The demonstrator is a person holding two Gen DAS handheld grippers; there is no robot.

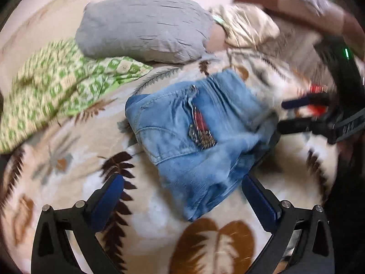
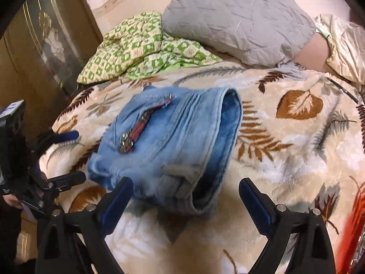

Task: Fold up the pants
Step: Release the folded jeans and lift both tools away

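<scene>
folded pants (image 1: 196, 134) are lying mid-blanket (image 2: 296, 159), edges free; left gripper (image 1: 182, 196) and right gripper (image 2: 186, 198) fingers are gaping wide, holding nothing.

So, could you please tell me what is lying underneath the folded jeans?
The folded jeans rest on a leaf-patterned blanket, which shows all around them. Anything directly beneath the denim is covered.

Home bedroom: bed with leaf-print blanket (image 2: 285, 159), grey pillow (image 2: 237, 20), green-checked quilt (image 2: 136, 48).
</scene>
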